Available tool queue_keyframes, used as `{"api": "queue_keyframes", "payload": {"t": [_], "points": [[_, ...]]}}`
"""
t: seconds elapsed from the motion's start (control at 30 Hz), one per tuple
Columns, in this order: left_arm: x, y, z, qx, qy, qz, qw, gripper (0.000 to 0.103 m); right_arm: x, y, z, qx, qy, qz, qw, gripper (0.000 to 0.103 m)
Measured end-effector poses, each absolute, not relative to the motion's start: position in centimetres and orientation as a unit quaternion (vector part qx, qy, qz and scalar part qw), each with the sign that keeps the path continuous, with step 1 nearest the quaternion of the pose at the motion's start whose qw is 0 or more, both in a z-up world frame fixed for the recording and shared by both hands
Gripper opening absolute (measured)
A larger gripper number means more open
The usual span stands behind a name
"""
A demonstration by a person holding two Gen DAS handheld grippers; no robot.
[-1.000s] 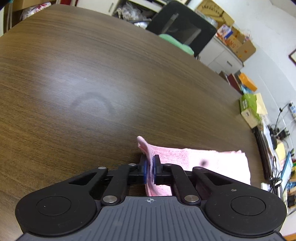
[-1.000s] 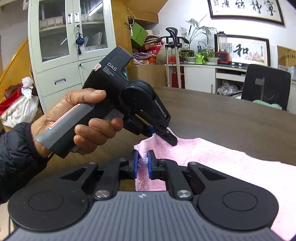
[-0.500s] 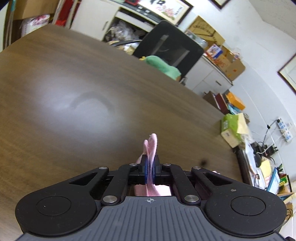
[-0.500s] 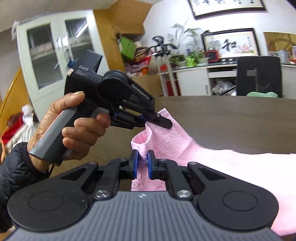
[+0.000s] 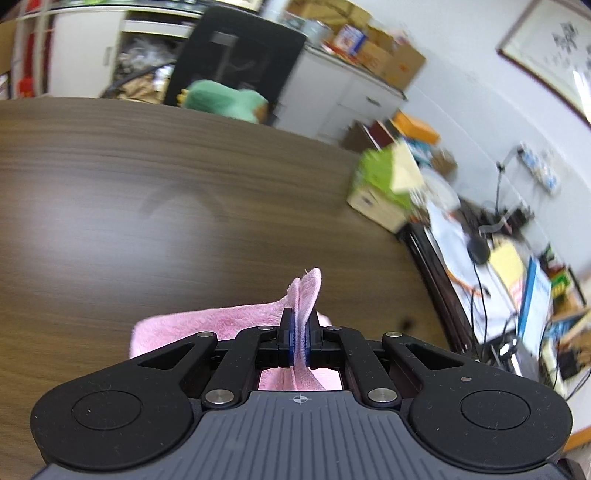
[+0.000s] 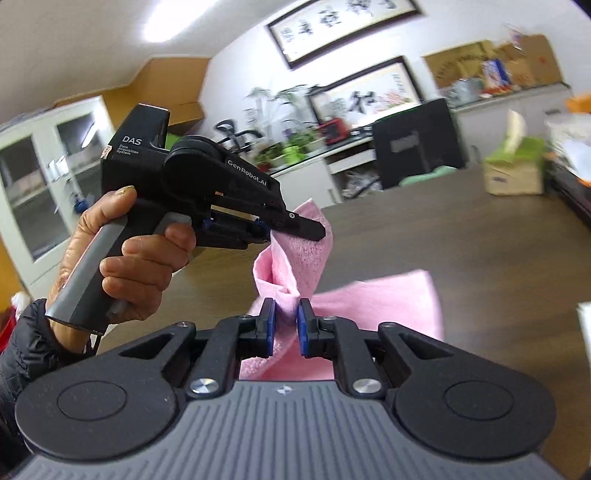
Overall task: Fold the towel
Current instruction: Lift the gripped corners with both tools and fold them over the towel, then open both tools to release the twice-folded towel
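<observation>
Pink towel (image 6: 295,258) is pinched tight at one edge by the left gripper (image 6: 314,230) and the right gripper (image 6: 283,321), both sets of jaws closed on cloth and lifted above the brown counter (image 5: 147,221), so the fold looks only partway done.

Dark wood-grain table (image 5: 147,192) fills mid frame; black office chair (image 5: 236,55) behind it at top centre, white cabinets (image 5: 340,92) with cardboard boxes (image 5: 388,55) upper right; framed calligraphy (image 6: 340,22) on white wall, potted plants (image 6: 280,147) centre, glass-door cabinet (image 6: 48,177) far left
</observation>
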State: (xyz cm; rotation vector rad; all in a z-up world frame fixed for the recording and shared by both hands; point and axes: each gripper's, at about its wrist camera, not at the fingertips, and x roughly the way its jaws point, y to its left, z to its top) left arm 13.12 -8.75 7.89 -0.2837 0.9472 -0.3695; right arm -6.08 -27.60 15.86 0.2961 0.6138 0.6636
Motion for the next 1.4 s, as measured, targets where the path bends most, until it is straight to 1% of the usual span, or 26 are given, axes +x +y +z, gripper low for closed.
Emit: {"api": "queue_keyframes", "payload": {"t": [0.13, 0.27, 0.37, 0.43, 0.47, 0.5, 0.53, 0.57, 0.6, 0.63, 0.7, 0.73, 0.8, 0.97, 1.07, 1.13, 1.23, 1.33, 1.4], "points": [[13.8, -13.1, 5.9, -0.095, 0.467, -0.181, 0.860, 0.005, -6.1, -29.6, 15.1, 0.152, 0.306, 0.296, 0.892, 0.019], [14.0, -15.2, 4.8, -0.062, 0.466, -0.160, 0.868, 0.007, -6.2, -31.5, 14.3, 0.161, 0.317, 0.272, 0.894, 0.029], [13.6, -15.5, 5.0, -0.060, 0.459, -0.174, 0.869, 0.011, -6.2, -33.0, 13.7, 0.168, 0.325, 0.254, 0.896, 0.029], [12.9, -15.4, 5.9, -0.047, 0.446, -0.180, 0.875, 0.023, -6.2, -34.0, 13.3, 0.172, 0.330, 0.242, 0.896, 0.031], [12.4, -15.4, 6.7, -0.034, 0.431, -0.184, 0.883, 0.025, -6.2, -34.5, 13.1, 0.174, 0.333, 0.235, 0.896, 0.034], [11.7, -15.2, 7.8, -0.021, 0.411, -0.186, 0.892, 0.031, -6.2, -35.0, 12.9, 0.176, 0.335, 0.229, 0.897, 0.039], [11.6, -15.2, 8.1, -0.019, 0.405, -0.185, 0.895, 0.045, -6.2, -35.3, 12.7, 0.178, 0.337, 0.224, 0.897, 0.050], [11.2, -14.7, 8.7, -0.017, 0.389, -0.185, 0.902, 0.056, -5.7, -35.3, 12.5, 0.178, 0.339, 0.220, 0.897, 0.056], [10.8, -14.2, 9.3, -0.015, 0.373, -0.185, 0.909, 0.076, -4.0, -35.3, 12.1, 0.178, 0.340, 0.212, 0.899, 0.056], [10.4, -13.8, 9.9, -0.013, 0.357, -0.185, 0.916, 0.082, -4.1, -35.4, 12.1, 0.180, 0.338, 0.212, 0.899, 0.056], [9.7, -12.6, 10.5, -0.009, 0.337, -0.181, 0.924, 0.082, -4.1, -36.0, 12.0, 0.186, 0.330, 0.209, 0.902, 0.056], [9.5, -12.0, 10.4, -0.008, 0.334, -0.176, 0.926, 0.079, -4.1, -36.3, 11.9, 0.188, 0.327, 0.204, 0.903, 0.056], [8.9, -10.4, 9.2, -0.012, 0.346, -0.162, 0.924, 0.074, -4.1, -36.9, 12.1, 0.198, 0.313, 0.199, 0.907, 0.056], [8.0, -6.3, 6.0, -0.026, 0.386, -0.125, 0.914, 0.069, -3.5, -37.4, 12.9, 0.209, 0.282, 0.232, 0.907, 0.056], [7.4, -3.8, 4.6, -0.063, 0.398, -0.119, 0.908, 0.069, -1.9, -36.3, 13.3, 0.176, 0.299, 0.232, 0.909, 0.056], [7.1, -2.8, 4.1, -0.079, 0.399, -0.122, 0.905, 0.069, -0.5, -37.1, 13.9, 0.176, 0.319, 0.243, 0.899, 0.056], [6.6, -2.3, 3.6, -0.087, 0.396, -0.134, 0.904, 0.069, 2.8, -37.4, 13.5, 0.226, 0.356, 0.252, 0.871, 0.055], [5.9, -2.4, 2.9, -0.077, 0.393, -0.147, 0.904, 0.070, 5.4, -38.5, 12.3, 0.321, 0.392, 0.274, 0.817, 0.052], [5.8, -2.8, 2.7, -0.071, 0.393, -0.151, 0.904, 0.071, 6.6, -38.6, 11.7, 0.334, 0.408, 0.261, 0.809, 0.051]]}}
